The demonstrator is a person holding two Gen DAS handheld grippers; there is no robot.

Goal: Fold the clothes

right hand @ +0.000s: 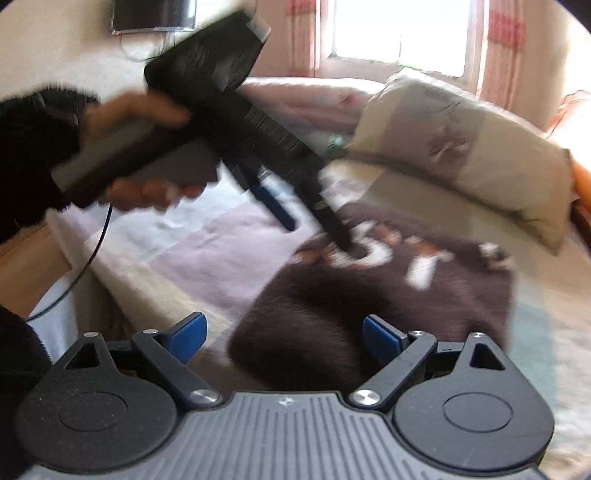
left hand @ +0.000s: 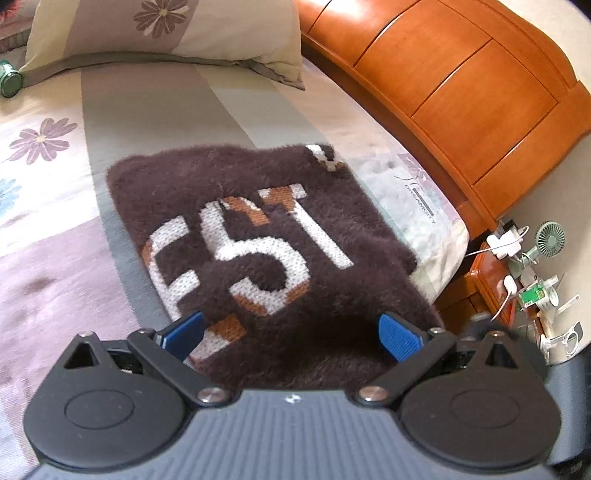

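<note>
So the brown sweater [left hand: 258, 236] lies lengthwise mid-frame, straight ahead of both wide-open, empty grippers: left gripper [left hand: 291, 332] nearer, right gripper [right hand: 284, 336] at its lower corner.

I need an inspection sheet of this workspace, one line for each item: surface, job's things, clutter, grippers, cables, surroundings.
Surface: bed with a floral cover in cream, grey and lilac.
Job's things: brown fuzzy sweater with white letters, lying folded on the bed.
Clutter: green bottle beside the pillow.
Grippers: left gripper open over the sweater's near edge, holding nothing; right gripper open over the sweater, holding nothing.
Cables: white charger leads on the nightstand; black cable hanging below the left hand.
Surroundings: wooden headboard, small green fan, window with pink curtains.
</note>
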